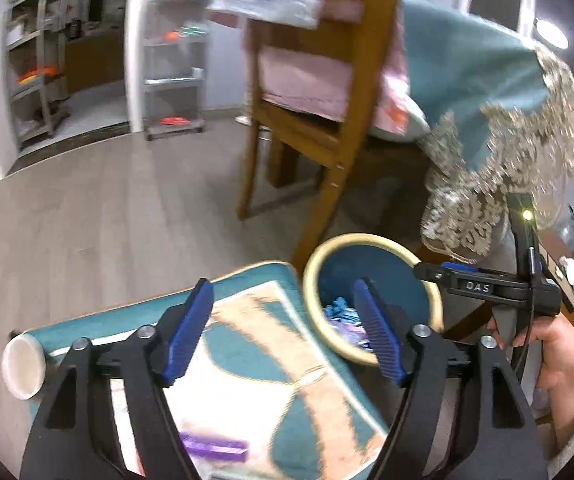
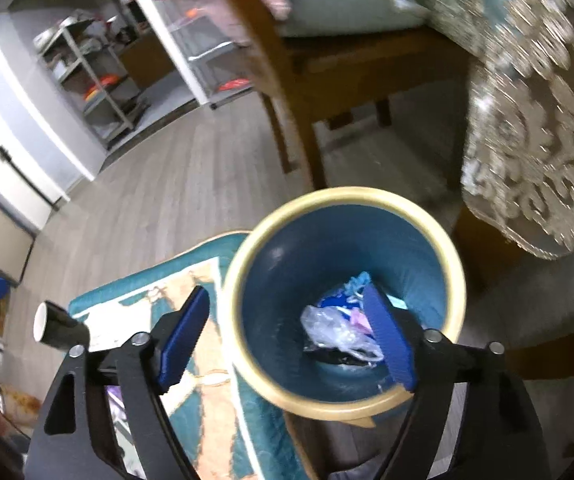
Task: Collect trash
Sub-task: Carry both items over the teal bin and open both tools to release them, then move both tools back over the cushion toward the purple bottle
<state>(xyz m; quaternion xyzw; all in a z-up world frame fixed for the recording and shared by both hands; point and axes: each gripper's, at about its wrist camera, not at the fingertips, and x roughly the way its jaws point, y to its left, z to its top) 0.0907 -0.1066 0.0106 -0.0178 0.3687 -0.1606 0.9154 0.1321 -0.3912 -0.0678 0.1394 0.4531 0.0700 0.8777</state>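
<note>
Right wrist view: right gripper point(image 2: 287, 340) hangs above the bin point(image 2: 457, 280), jaws spread wide and holding nothing.
Likely reason: one blue pad sits over the bin's mouth, the other outside the rim, a pose that suggests a release point rather than a grab.
Trash: clear plastic wrap point(image 2: 337, 332) and blue and purple scraps lie at the bottom of the bin.
Left gripper point(image 1: 283, 330): also spread and empty, poised over the patterned rug point(image 1: 247, 360).
Left to collect: a purple scrap point(image 1: 213, 449) lies on the rug below the left tool; a white-ended roll point(image 1: 23, 363) rests at the rug's edge.
Surface: teal rug with cream and tan shapes, laid on grey plank flooring point(image 1: 87, 220).
Room: wooden chair point(image 1: 319, 128) and a table draped in teal cloth with lace trim point(image 1: 499, 136) stand just behind the bin; shelving units point(image 1: 175, 60) line the far wall. Both views are motion-blurred.
</note>
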